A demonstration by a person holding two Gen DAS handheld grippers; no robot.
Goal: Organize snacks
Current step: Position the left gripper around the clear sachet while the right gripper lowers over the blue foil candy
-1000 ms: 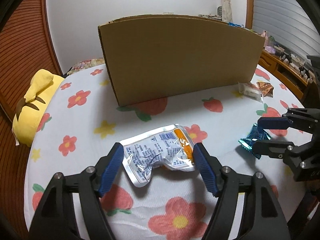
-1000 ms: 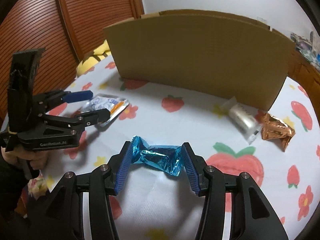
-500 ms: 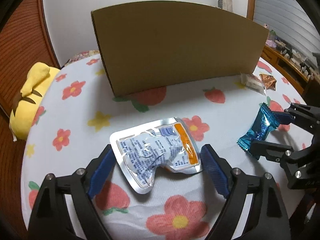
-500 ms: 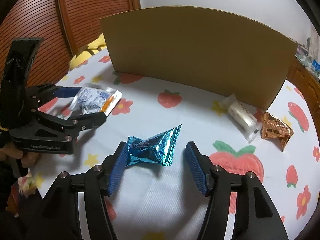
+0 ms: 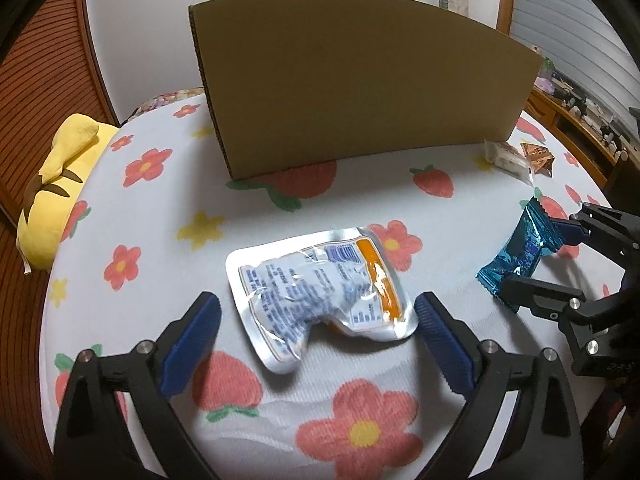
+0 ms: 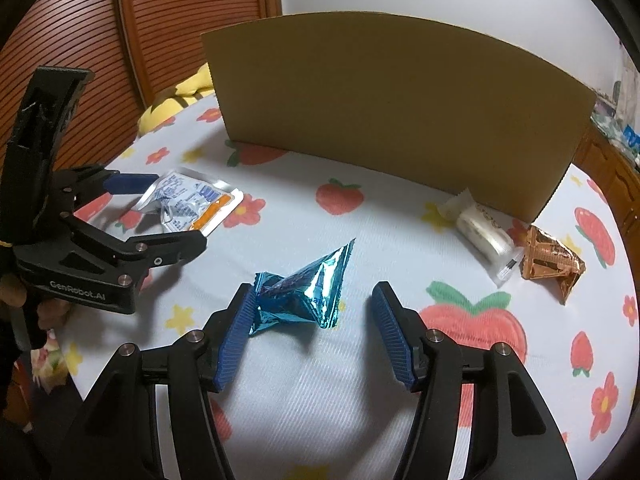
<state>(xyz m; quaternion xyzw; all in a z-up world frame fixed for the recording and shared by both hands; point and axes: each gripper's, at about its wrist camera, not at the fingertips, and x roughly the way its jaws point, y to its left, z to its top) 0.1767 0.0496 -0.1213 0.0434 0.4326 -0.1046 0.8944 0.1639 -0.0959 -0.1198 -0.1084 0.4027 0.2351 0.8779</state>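
While its blue-padded jaws stand spread wide, the left gripper grips nothing: the silver pouch lies flat on the flowered tablecloth between the fingers, with a gap on each side. Blue print and an orange stripe cover the pouch, but the lettering is too small and crinkled to read.

The right gripper is likewise released. A blue foil candy sits between its fingers, one twisted end against the left pad, the other end tipped upward and well clear of the right pad. From the left wrist view the same candy shows between the right gripper's fingers, its far side partly hidden behind the lower one.

On the side of the left gripper's body, seen from the right wrist view, white lettering reads "GenRobot.AI". The hand holding it is cut off at the frame edge.

Farther out stands a cardboard box, only its plain near wall visible; whatever it holds cannot be seen. Just beside its right corner lie a clear-wrapped white snack, with faint print I cannot make out, and a copper foil packet next to it. A yellow plush toy rests at the tablecloth's left edge, partly cut off.
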